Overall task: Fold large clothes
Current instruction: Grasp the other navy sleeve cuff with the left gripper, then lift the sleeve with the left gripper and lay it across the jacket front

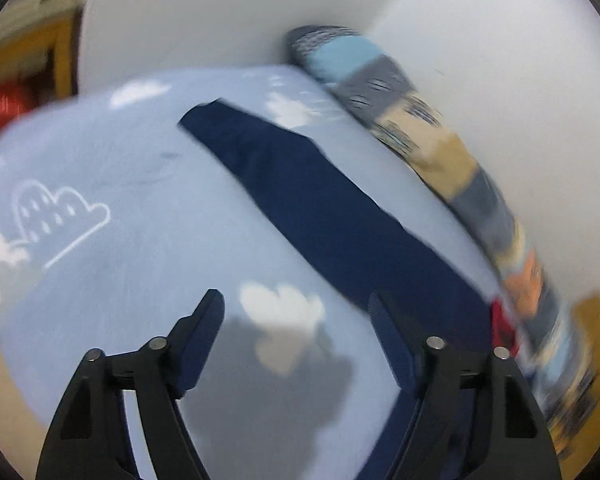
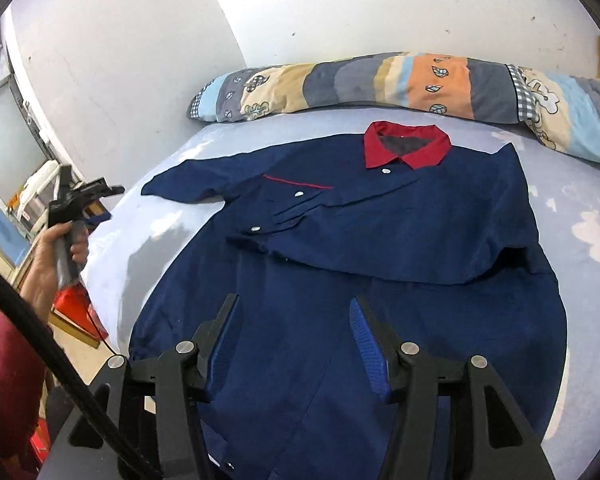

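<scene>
White walls meet in a corner behind a bed dressed in a pale blue cloud-print sheet (image 2: 168,216), and on that sheet the whole job lies spread. Nearest the right-wrist camera, the right gripper (image 2: 294,316) hangs over the lower part of the navy shirt (image 2: 380,248) with its jaws standing apart and nothing between the blue pads; whether the tips touch the cloth I cannot tell. From here the likeliest slip, as I judge it, is a pinch that catches only the top layer, so the loose flap slides off the layer beneath and the fold comes out crooked. Thin, smooth fabric like this would probably drag and bunch if one hand pulls ahead of the other. Further off at the left edge of the bed, a hand (image 2: 56,256) carries the left gripper (image 1: 296,304), which in its own blurred view is likewise open and empty above bare sheet, with a dark sleeve-like strip of the shirt running diagonally beyond it. Being well apart from the garment, it could, I think, arrive late or grab sheet along with cloth. The shirt itself lies front up, one side already turned over across the chest, white buttons and a red pocket trim showing, its red collar (image 2: 406,146) pointing toward the long patchwork pillow (image 2: 420,84) against the far wall.
</scene>
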A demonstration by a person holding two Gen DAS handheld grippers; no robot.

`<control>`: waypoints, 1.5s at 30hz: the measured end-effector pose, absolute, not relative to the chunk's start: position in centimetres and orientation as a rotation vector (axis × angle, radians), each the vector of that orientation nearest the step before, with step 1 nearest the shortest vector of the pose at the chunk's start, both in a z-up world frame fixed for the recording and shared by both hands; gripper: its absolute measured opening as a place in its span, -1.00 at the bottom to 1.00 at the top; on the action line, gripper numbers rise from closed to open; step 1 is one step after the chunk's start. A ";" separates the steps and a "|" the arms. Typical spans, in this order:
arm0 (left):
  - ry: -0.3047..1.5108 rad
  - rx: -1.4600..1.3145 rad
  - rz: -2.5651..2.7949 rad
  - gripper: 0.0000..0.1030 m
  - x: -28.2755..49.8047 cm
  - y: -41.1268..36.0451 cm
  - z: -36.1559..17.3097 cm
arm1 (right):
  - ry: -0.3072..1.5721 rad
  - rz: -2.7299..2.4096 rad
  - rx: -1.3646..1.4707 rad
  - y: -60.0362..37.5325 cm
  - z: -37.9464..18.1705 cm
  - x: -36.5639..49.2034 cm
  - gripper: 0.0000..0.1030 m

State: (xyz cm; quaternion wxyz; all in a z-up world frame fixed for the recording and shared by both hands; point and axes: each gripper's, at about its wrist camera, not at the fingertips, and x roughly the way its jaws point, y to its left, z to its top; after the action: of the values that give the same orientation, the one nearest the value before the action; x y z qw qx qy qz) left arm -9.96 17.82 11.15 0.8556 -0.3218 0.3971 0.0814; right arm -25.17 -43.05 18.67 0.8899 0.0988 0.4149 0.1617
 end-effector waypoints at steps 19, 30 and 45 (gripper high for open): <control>0.600 -1.173 0.252 0.21 2.8 32.7 -0.7 | 0.943 0.363 0.234 -42.4 14.8 -20.5 0.16; 0.571 -1.093 0.196 -0.88 8.5 32.6 -0.6 | 0.923 0.287 0.296 -45.0 13.9 -19.3 0.16; 0.505 -0.831 -0.108 -0.89 3.7 22.2 18.9 | 0.724 0.198 0.364 -49.6 19.4 -22.8 0.16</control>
State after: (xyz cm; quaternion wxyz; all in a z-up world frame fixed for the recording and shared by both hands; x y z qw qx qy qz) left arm 3.72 22.16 18.95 0.8827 -0.3993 0.2424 -0.0519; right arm -22.82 -49.59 19.41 0.9143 0.1768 0.3516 0.0961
